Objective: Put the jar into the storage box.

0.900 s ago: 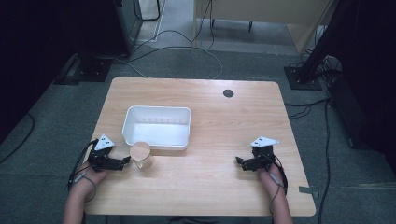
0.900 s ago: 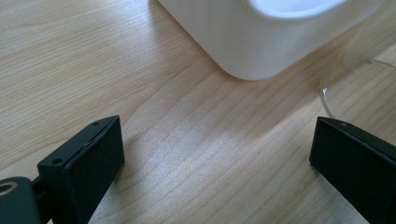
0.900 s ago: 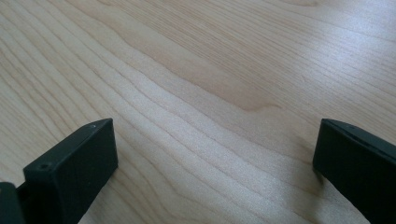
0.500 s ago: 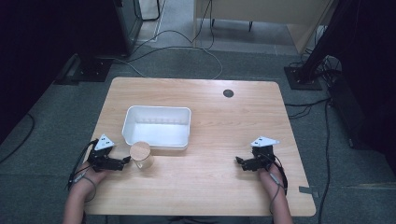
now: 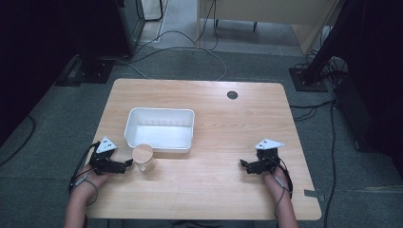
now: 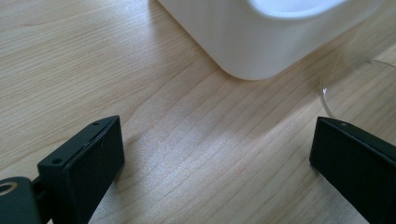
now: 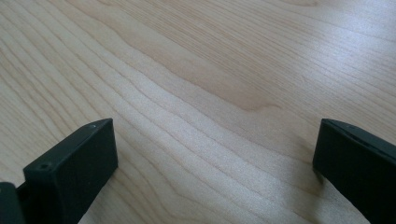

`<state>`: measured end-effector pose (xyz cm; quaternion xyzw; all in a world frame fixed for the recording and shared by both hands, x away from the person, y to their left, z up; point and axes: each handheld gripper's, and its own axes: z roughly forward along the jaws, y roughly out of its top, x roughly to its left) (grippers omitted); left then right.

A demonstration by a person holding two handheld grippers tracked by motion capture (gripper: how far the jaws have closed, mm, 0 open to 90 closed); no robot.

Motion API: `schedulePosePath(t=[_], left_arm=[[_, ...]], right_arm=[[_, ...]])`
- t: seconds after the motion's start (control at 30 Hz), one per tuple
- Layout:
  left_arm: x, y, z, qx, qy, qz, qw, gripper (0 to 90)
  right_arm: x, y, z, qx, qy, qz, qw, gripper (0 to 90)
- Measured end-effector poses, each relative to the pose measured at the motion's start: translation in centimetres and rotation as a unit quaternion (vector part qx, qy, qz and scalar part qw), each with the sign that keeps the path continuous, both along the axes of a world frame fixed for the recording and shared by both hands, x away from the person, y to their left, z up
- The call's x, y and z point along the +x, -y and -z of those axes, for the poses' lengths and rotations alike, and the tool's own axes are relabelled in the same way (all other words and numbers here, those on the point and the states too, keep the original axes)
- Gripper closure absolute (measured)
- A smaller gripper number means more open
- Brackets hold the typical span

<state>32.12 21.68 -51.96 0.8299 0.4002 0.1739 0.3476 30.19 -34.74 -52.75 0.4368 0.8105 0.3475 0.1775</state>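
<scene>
The left gripper (image 5: 124,165) rests with its jaws wide apart near the table's (image 5: 214,194) front left corner, just beside the cup (image 5: 144,158). The cup stands against the white tub's (image 5: 160,127) front wall. The right gripper (image 5: 244,165) gapes empty near the front right corner.

Wooden table (image 5: 214,190), light grain, rounded corners, with a small dark round grommet (image 5: 232,95) near its far edge, right of centre. Grey carpeted floor (image 5: 52,142) around it; black cables (image 5: 190,40) loop across the floor beyond the far edge. Dark stand base (image 5: 309,78) at far right; another dark base (image 5: 90,71) at far left.
</scene>
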Motion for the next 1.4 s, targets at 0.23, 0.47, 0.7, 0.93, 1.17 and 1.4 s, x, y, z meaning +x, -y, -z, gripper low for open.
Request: schedulePosePath(t=[0.23, 0.47, 0.7, 0.93, 1.17, 1.4], left_arm=[[0.19, 0.05, 0.00, 0.000, 0.000, 0.008, 1.0000, 3.1], [0.20, 0.06, -0.01, 0.001, 0.001, 0.014, 0.9999, 3.2], [0.16, 0.09, 0.00, -0.002, 0.000, 0.016, 0.9999, 3.3], [0.07, 0.10, -0.01, -0.006, 0.001, 0.024, 0.9997, 4.5], [0.01, -0.05, -0.05, -0.018, -0.004, 0.031, 0.9993, 4.6], [-0.58, -0.63, -0.62, -0.020, -0.012, 0.041, 0.9989, 5.9]], right_arm=[[0.00, 0.00, 0.00, 0.000, 0.000, 0.000, 1.0000, 0.0], [0.00, 0.00, 0.00, 0.000, 0.000, 0.000, 1.0000, 0.0], [0.00, 0.00, 0.00, 0.000, 0.000, 0.000, 1.0000, 0.0], [0.00, 0.00, 0.00, 0.000, 0.000, 0.000, 1.0000, 0.0], [0.00, 0.00, 0.00, 0.000, 0.000, 0.000, 1.0000, 0.0], [0.00, 0.00, 0.00, 0.000, 0.000, 0.000, 1.0000, 0.0]])
